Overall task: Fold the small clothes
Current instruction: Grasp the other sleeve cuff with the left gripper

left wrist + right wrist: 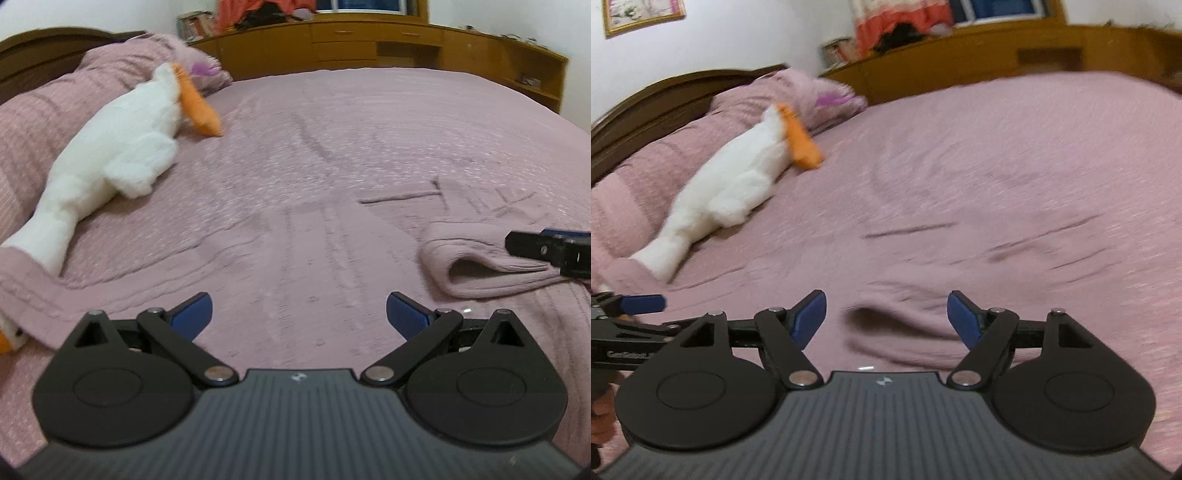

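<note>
A wide bed [332, 122] fills both views, spread with a pink textured cover that runs back to a dark wooden headboard [665, 96] at the far left edge and to a long wooden cabinet [369, 48] along the far side. Against the headboard lie pink pillows [122, 62], and on the cover in front of them stretches a large white plush goose [118, 147], its orange feet [197, 107] pointing toward the far edge of the bed and its neck running toward the near left edge. The task's thing, a small pink garment [480, 266] of nearly the same colour as the cover, lies folded over on the near right part of the bed; its rounded fold shows a dark hollow in the right wrist view [897, 325], where it sits just ahead of the right gripper. The right gripper [886, 317] stands with its blue pads [812, 314] wide apart, the garment lying in front of and below them, and no pad pressing on it. In the left wrist view its tip hangs over the garment's right end. The left gripper [299, 317] is likewise spread wide over bare cover, left of the garment, with nothing between its fingers. Both views are somewhat blurred.
</note>
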`<state>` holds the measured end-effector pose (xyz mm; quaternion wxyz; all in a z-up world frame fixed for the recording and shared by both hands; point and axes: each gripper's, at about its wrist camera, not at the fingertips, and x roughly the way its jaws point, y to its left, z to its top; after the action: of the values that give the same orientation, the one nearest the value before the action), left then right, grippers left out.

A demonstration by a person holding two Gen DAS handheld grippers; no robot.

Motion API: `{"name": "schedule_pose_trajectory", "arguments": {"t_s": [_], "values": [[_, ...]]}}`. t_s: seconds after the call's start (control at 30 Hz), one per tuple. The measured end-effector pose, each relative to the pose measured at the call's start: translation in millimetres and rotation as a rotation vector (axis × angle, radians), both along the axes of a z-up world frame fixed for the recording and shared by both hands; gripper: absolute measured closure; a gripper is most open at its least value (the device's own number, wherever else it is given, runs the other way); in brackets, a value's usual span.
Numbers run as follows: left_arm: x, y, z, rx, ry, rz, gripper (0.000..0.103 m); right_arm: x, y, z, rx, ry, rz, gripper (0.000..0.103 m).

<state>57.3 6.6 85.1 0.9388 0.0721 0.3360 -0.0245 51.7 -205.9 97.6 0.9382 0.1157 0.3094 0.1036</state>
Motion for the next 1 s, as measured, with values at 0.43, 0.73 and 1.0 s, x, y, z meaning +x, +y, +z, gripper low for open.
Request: {"name": "schedule_pose_trajectory", "arguments": {"t_s": [0.43,0.73,1.0], "values": [[24,-104,-16,0.073,-0.006,-0.244,0.001,-21,-81,-23,-0.003,-0.031,-0.276,0.024],[35,-151,-33,-0.015,0.016,-0.351,0.001,-24,-114,-26,-0.001,-0.027,-0.39,0.024],[49,-185,-47,-0.01,0.031,-0.422,0.001,-15,-122,-32,-0.035,0.027,-0.442,0.024]]}}
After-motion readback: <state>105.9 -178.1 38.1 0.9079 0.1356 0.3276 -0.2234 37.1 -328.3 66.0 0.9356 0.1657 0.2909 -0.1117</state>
